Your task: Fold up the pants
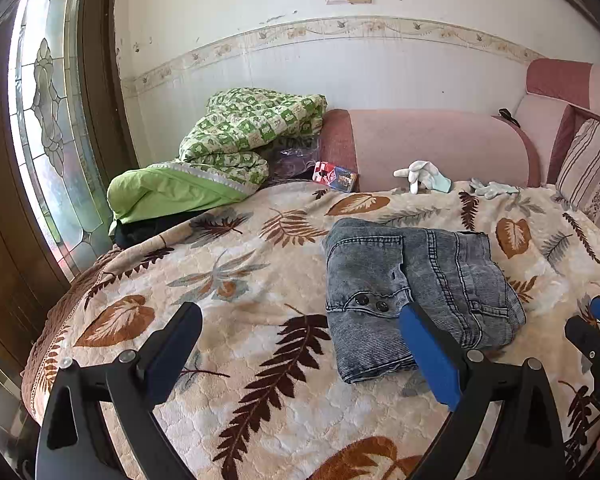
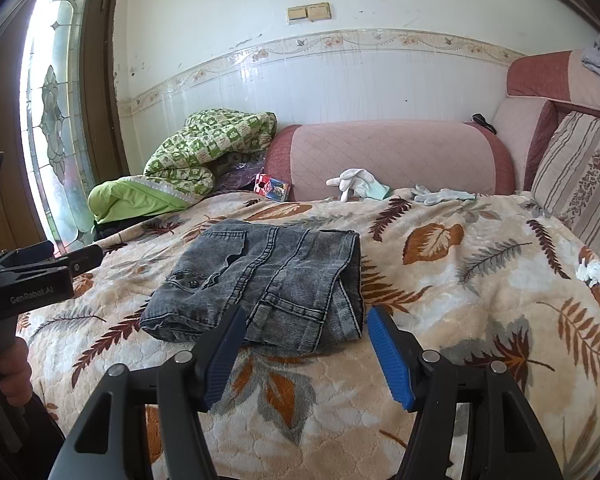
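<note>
Both grippers are hanging just off the near edge of the pants, and neither one has anything in it.

Right gripper (image 2: 304, 344) is spread fairly wide, blue pads apart, nothing between them. From its camera the pants (image 2: 268, 276) sit dead ahead and a bit left, near hem just past the fingertips. I'd say close but not touching, though the left finger overlaps the denim in the view so I can't swear to it.

Left gripper (image 1: 300, 344) is opened even wider, empty too. For that one the pants (image 1: 416, 292) are ahead and off to the right; its right pad looks like it's over the near left corner, can't tell if it's resting on the fabric.

Pants themselves: grey denim, already folded down into a compact bundle, flat on the leaf-print blanket (image 2: 460, 320) about mid-bed. Waistband with the two buttons is toward the left side, and the bundle runs a bit longer left to right than front to back.

Honestly looks pretty much done. If another fold or a tidy-up is wanted, the right one is better lined up, since the bundle is straight in front of it.
</note>
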Motion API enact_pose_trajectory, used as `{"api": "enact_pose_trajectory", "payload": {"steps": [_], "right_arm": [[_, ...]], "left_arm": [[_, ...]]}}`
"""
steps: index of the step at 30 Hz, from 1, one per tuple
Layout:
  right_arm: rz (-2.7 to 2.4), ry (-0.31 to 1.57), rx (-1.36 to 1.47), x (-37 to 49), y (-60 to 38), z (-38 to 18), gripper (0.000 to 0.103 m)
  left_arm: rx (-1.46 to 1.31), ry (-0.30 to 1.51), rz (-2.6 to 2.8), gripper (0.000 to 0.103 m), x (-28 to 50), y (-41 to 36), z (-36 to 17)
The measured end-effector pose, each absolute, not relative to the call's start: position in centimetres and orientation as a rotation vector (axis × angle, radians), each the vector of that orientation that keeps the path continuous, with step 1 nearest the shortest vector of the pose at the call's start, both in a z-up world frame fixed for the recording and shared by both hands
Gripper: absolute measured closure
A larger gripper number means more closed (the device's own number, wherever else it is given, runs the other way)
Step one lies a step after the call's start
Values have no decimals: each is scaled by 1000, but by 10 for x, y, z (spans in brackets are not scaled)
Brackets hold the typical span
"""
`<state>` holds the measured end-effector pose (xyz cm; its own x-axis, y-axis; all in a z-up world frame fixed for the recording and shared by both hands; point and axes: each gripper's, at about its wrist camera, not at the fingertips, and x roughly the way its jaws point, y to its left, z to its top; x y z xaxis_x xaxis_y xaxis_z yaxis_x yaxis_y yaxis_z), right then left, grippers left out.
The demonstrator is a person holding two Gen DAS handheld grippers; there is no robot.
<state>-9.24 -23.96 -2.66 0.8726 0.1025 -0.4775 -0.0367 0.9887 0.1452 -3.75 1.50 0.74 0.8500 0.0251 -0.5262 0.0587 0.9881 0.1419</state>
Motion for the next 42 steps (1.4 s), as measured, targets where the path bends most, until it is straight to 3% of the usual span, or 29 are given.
{"api": "enact_pose_trajectory", "payload": {"steps": [42], "right_arm": [[84,510,127,-91,-236,-29,36]], "left_arm": [[139,530,-48,4,-47,14,11]]}}
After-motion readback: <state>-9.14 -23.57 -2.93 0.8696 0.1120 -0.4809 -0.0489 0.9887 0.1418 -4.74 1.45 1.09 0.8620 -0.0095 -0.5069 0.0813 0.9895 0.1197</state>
